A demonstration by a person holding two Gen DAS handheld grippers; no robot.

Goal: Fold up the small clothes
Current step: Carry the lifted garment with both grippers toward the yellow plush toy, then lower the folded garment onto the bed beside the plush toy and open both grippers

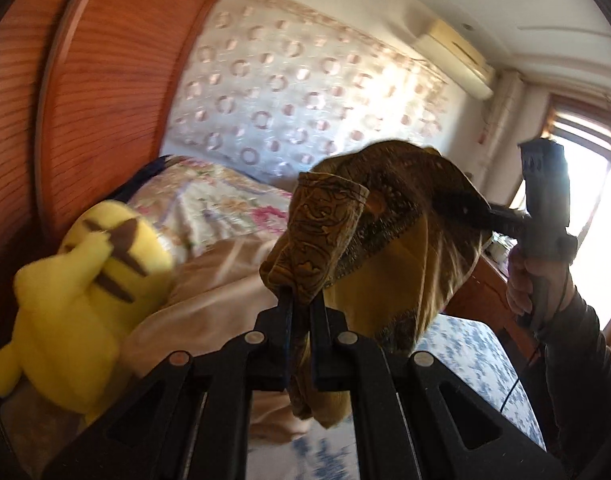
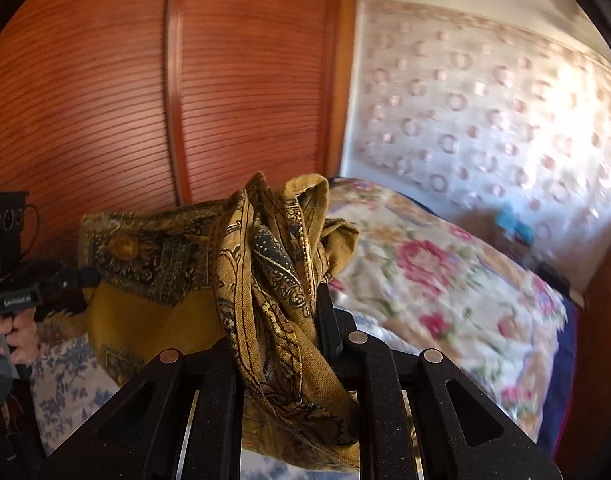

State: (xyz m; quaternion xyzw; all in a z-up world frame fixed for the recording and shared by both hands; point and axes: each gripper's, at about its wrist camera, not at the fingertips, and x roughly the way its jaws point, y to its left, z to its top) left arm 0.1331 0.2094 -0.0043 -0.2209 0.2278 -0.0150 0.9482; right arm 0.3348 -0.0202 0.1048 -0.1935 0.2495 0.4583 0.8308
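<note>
Folding has barely begun, by the look of it: the mustard-yellow woven scarf with dark paisley and floral borders (image 1: pixel 385 216) hangs in the air between the two tools, bunched and twisted, with no flat crease or squared edge visible anywhere. Left gripper (image 1: pixel 301 300) has its jaws nearly together, pinching a rolled wad of the cloth that rises just ahead of its fingertips and trails down between them. Right gripper (image 2: pixel 289 304) is likewise clamped narrow on a thick rope-like gather of the same fabric, which spills over its jaws toward the camera. Between the two grips the cloth sags in a loose sheet, so spreading it flat on the bed, aligning the corners and making each fold all appear to remain. The fabric looks thin, soft and limp, with a fine weave that wrinkles readily. Beyond and to the left of the left gripper sits a fuzzy yellow plush toy with brown stripes (image 1: pixel 77 280); below both tools lies a white bedsheet with a blue floral print (image 2: pixel 65 384). Ahead of the right gripper stretches a quilted cover with pink flowers (image 2: pixel 445 280), and behind it stand slatted reddish wooden wardrobe doors (image 2: pixel 105 80).
</note>
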